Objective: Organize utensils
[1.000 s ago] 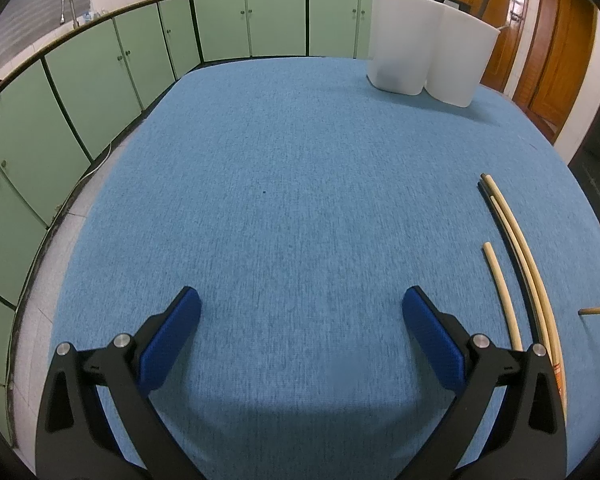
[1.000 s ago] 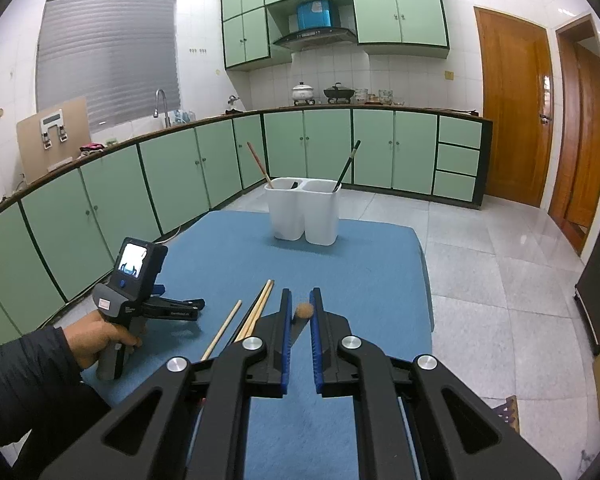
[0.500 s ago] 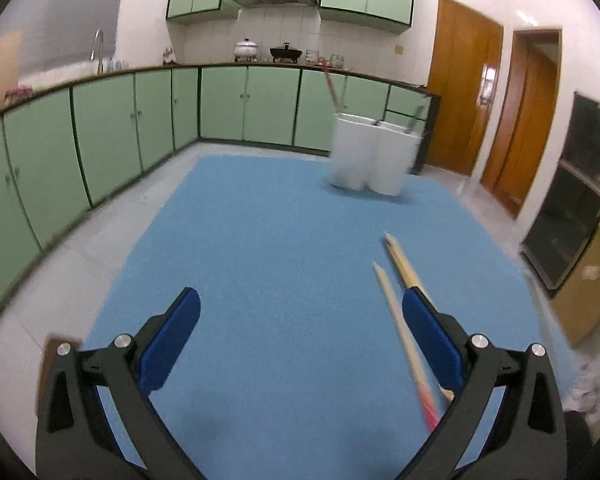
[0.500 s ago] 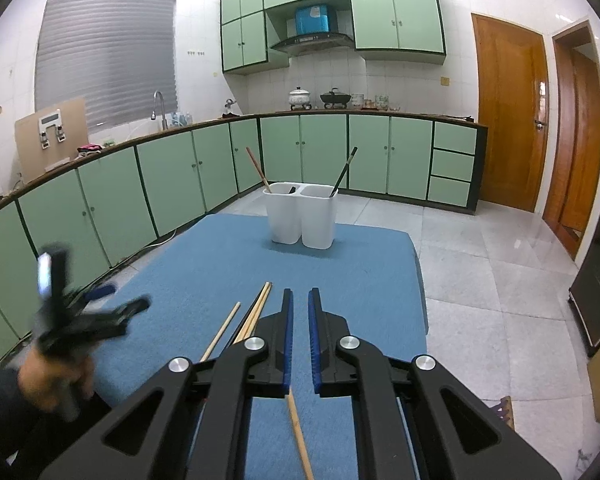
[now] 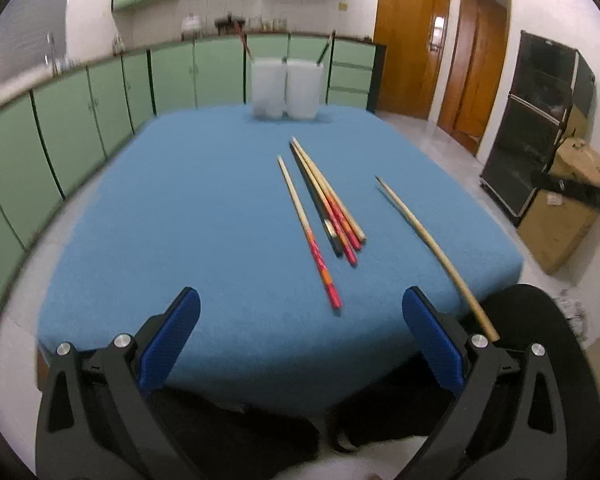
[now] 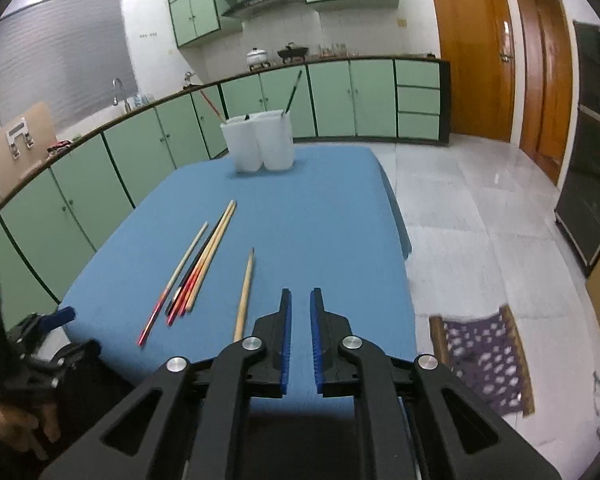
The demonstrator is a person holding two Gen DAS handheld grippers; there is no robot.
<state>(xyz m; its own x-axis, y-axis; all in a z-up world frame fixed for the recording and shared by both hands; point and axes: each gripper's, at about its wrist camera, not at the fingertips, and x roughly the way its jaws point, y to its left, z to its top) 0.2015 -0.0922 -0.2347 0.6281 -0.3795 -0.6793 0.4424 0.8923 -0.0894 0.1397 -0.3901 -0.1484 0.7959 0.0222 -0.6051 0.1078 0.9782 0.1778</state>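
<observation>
Five chopsticks [image 5: 324, 204] lay loose mid-desk [image 5: 180, 208], well short of the holders [image 6: 258, 144]. Left tongs [image 5: 300, 336] gaped empty; right tongs [image 6: 300, 336] nearly closed, empty. Risk: plain stick [image 6: 244, 292] overhung the edge; a nudge could drop it.

My left hand-held gripper [image 5: 300, 316] stood wide open, tilted downward. My right hand-held gripper [image 6: 300, 300] was nearly closed, gripping nothing.
</observation>
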